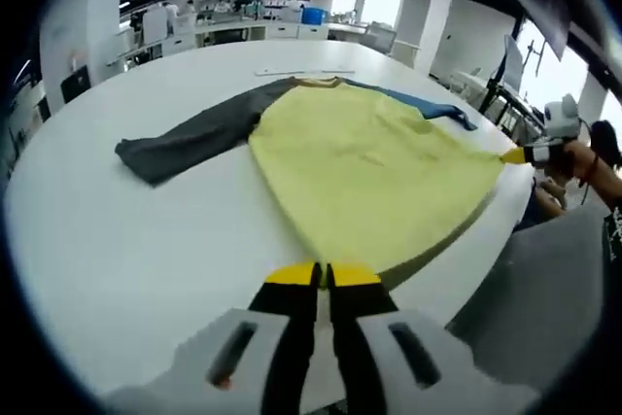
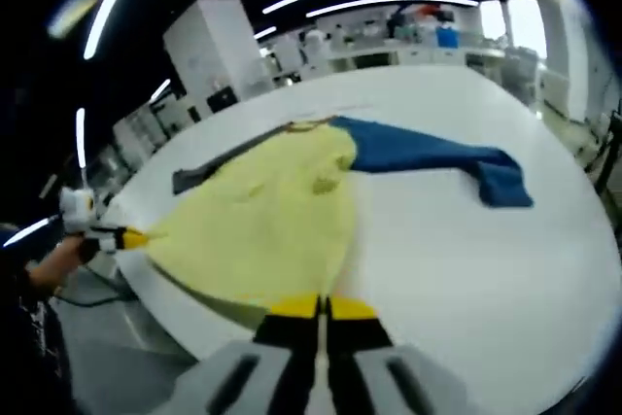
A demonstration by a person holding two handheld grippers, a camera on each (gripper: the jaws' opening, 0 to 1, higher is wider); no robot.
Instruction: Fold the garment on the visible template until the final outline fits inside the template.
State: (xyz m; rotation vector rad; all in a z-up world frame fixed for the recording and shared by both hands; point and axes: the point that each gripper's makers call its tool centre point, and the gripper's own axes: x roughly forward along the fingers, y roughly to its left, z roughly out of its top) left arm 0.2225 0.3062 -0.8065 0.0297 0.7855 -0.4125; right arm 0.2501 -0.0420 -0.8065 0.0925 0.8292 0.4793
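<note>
A long-sleeved garment (image 1: 364,167) is seen spread flat on a wide, smooth white counter (image 1: 146,240) with a rounded edge. Its body is made of a soft, pale yellow cloth with faint creases, one sleeve (image 1: 190,138) is dark grey and the other sleeve (image 1: 428,107) is blue; a thin darker band is visible at the collar. In the right gripper view the same garment (image 2: 267,216) is shown with the blue sleeve (image 2: 437,157) stretched out and bent at its cuff, while the grey sleeve (image 2: 209,170) is largely hidden behind the yellow body. The hem hangs at the near edge of the counter (image 2: 486,279).

In the left gripper view the left gripper (image 1: 322,275) is held at one hem corner, its yellow-tipped black fingers pressed together with the yellow cloth pinched between them. In the right gripper view the right gripper (image 2: 322,307) is likewise closed on the opposite hem corner, the fingers meeting on the fabric. Each gripper is also seen small in the other view, at the far hem corner, held by a person's hand (image 1: 573,157).

No readable writing, logo or label can be made out on the garment or counter. Blurred white desks and curved ceiling lights are seen behind.
</note>
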